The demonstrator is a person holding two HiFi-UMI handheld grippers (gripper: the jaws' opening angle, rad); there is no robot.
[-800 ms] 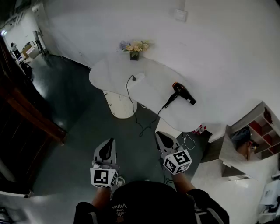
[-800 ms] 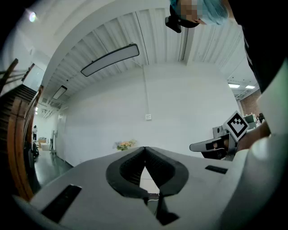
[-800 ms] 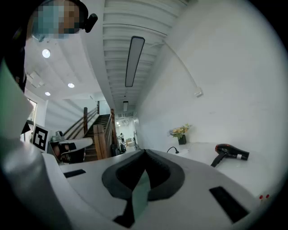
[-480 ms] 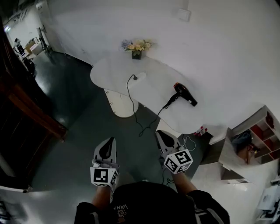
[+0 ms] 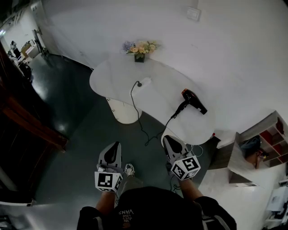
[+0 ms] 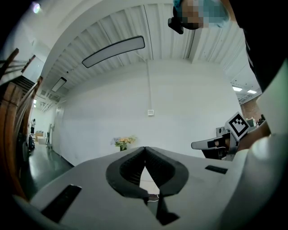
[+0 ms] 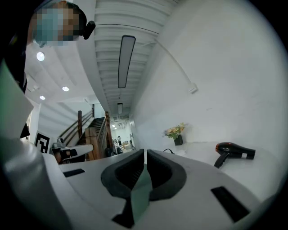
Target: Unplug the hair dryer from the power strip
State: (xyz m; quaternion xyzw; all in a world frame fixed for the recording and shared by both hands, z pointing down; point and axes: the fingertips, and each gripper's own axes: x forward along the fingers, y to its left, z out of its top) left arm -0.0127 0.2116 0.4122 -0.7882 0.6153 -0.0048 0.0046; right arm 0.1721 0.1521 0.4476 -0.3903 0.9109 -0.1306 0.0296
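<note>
A black hair dryer with an orange band lies on the white curved table; the right gripper view shows the hair dryer at the right. Its black cord hangs off the table's near edge and loops up to a plug in the white power strip. My left gripper and right gripper are held level over the dark floor, short of the table. Both are shut with nothing between their jaws.
A vase of flowers stands at the table's far edge, against the white wall. A wall plate sits higher up. Open shelving stands at the right, a wooden staircase at the left. White cable lies on the floor.
The view has shifted a little closer to the table; the table and hair dryer sit lower in the picture. Both grippers keep their pose, still shut.
</note>
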